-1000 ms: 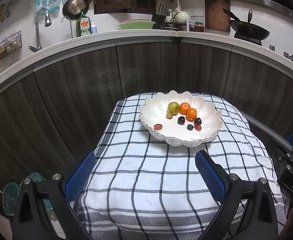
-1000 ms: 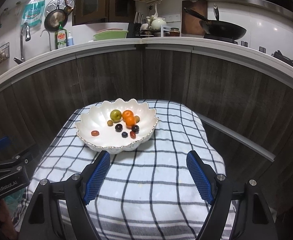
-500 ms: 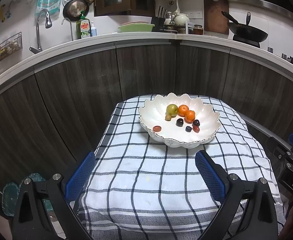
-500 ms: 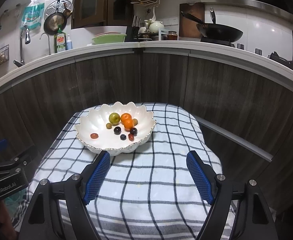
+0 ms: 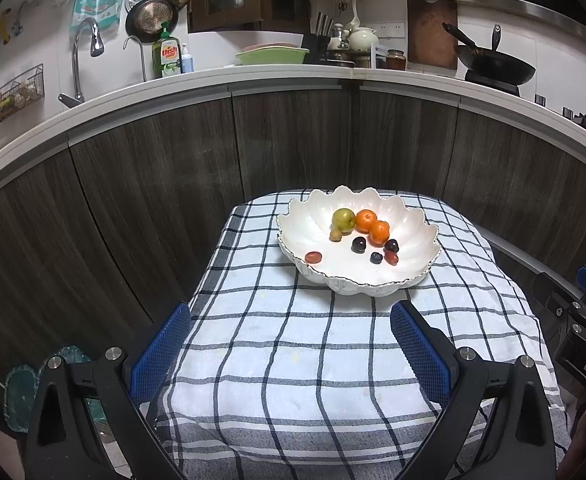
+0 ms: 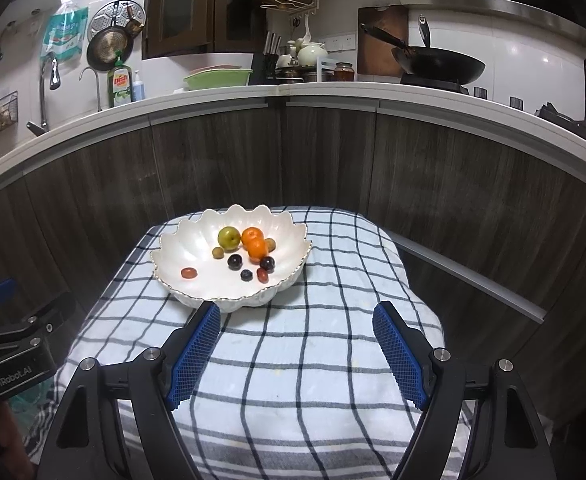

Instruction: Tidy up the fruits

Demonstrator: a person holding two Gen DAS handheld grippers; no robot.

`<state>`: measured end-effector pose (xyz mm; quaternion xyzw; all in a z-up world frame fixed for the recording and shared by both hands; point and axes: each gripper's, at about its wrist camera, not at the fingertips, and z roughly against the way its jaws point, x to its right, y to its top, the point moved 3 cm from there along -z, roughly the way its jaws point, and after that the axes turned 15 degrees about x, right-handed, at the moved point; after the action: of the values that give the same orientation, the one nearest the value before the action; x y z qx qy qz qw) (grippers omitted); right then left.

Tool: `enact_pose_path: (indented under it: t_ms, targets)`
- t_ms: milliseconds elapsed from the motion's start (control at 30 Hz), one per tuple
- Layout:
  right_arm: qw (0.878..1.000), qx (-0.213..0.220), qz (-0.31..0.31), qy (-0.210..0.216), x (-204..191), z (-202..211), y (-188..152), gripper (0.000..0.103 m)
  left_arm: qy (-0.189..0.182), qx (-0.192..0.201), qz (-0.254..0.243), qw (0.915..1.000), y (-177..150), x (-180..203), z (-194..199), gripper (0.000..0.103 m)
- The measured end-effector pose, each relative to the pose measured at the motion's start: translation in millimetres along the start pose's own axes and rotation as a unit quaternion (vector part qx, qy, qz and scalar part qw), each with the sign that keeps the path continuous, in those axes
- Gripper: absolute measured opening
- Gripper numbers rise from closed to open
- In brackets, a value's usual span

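Both grippers are pulling back from the table. Across the last second the scalloped white bowl [image 5: 413, 216] shrinks and slides up in both wrist views, and more of the checked cloth [image 5: 293, 344] opens up in front of the fingers. Nothing on the table itself has shifted.

Left gripper [image 5: 291, 344]: jaws spread wide, nothing between them, hovering over the near part of the cloth, well short of the bowl. Right gripper [image 6: 295, 346]: the same, spread and empty, its left pad lining up with the bowl's near rim in the picture but apart from it. Each gripper shows at the edge of the other's view, so they sit side by side.

Fruit all lies inside the bowl, none on the cloth:
- green apple [image 5: 342, 220] at the back, a small olive-green fruit [image 5: 335, 235] just beside it
- two tangerines [image 5: 373, 226] touching, right of the apple
- two dark plums [image 5: 359, 244], one a little further right
- a blueberry [image 5: 376, 257] next to a red cherry tomato [image 5: 390, 257]
- another red cherry tomato [image 5: 313, 256] alone at the left front
- right wrist view shows one more small olive fruit behind the tangerines, hidden from the left.

Judgement: with every fruit gathered in the bowl and both tools empty and retreating, the organizing looks finished, or nearly so. Only the lone tomato sits away from the cluster. Small round fruit would roll on the dish if nudged.
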<state>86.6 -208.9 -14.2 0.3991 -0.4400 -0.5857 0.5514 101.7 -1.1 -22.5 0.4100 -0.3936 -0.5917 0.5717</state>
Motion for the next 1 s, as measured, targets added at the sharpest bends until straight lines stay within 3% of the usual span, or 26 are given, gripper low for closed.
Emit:
enact_pose_path:
  t_ms: [1000]
  targets:
    - [1.000,0.000,-0.006,-0.001,-0.8,0.6,3.7,0.079,-0.004,-0.006,-0.003,1.0000,0.6,2.1,1.2,0.102]
